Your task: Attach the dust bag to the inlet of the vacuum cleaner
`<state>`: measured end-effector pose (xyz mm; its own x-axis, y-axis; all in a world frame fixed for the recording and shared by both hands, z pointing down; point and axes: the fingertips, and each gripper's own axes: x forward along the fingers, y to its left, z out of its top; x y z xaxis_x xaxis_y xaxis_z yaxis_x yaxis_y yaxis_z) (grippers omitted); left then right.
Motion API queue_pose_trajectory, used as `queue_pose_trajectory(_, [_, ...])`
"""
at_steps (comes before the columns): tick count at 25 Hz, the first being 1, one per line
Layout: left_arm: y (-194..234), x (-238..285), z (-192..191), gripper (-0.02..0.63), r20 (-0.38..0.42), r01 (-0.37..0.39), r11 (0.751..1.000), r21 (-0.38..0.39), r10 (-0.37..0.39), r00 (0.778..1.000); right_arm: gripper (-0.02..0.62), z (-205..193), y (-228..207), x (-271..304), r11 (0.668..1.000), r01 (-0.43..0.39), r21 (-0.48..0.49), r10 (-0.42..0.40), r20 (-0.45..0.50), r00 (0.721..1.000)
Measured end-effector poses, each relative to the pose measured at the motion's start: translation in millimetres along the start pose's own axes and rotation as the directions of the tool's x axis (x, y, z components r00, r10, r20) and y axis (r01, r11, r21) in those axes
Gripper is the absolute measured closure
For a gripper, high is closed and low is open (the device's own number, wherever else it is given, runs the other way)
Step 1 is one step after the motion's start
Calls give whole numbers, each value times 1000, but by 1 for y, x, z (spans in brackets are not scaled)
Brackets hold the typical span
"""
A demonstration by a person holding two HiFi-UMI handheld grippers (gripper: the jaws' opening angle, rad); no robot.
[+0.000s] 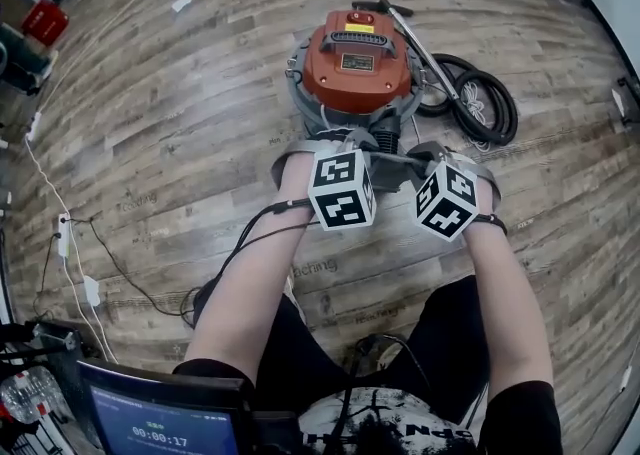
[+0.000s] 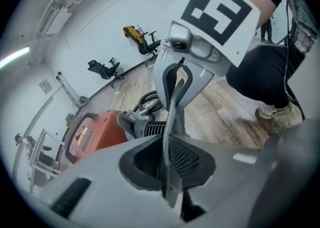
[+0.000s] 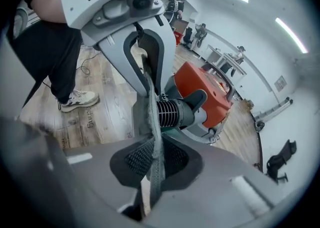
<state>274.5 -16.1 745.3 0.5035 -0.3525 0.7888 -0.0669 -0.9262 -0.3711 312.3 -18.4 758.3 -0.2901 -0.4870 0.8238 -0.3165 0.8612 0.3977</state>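
The left gripper [image 2: 167, 169] and right gripper [image 3: 152, 169], each closed narrowly on an edge of the grey dust bag [image 3: 151, 104], stretch it crosswise just before the ribbed inlet [image 3: 172, 112] of the vacuum cleaner [image 1: 357, 61], which lies ahead, about equally near both.

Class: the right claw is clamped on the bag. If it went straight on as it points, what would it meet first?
Probably the left claw, gripping the same bag dead ahead. The ribbed inlet of the vacuum sits just behind. Their depth is hard to judge.
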Motion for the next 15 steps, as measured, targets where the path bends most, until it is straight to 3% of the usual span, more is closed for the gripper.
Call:
queue_pose_trajectory(3, [4, 1, -3, 566, 6, 1, 1000, -11, -1, 1000, 571, 3, -3, 4, 1000, 4, 2, -4, -3, 1000])
queue_pose_trajectory(11, [1, 19, -36, 577, -68, 33, 997, -70, -38, 997, 571, 34, -6, -5, 982, 70, -173, -75, -25, 997])
queue_pose_trajectory(15, [3, 9, -27, 574, -24, 33, 997, -66, -35, 999, 572, 28, -5, -11, 993, 70, -100, -69, 13, 997])
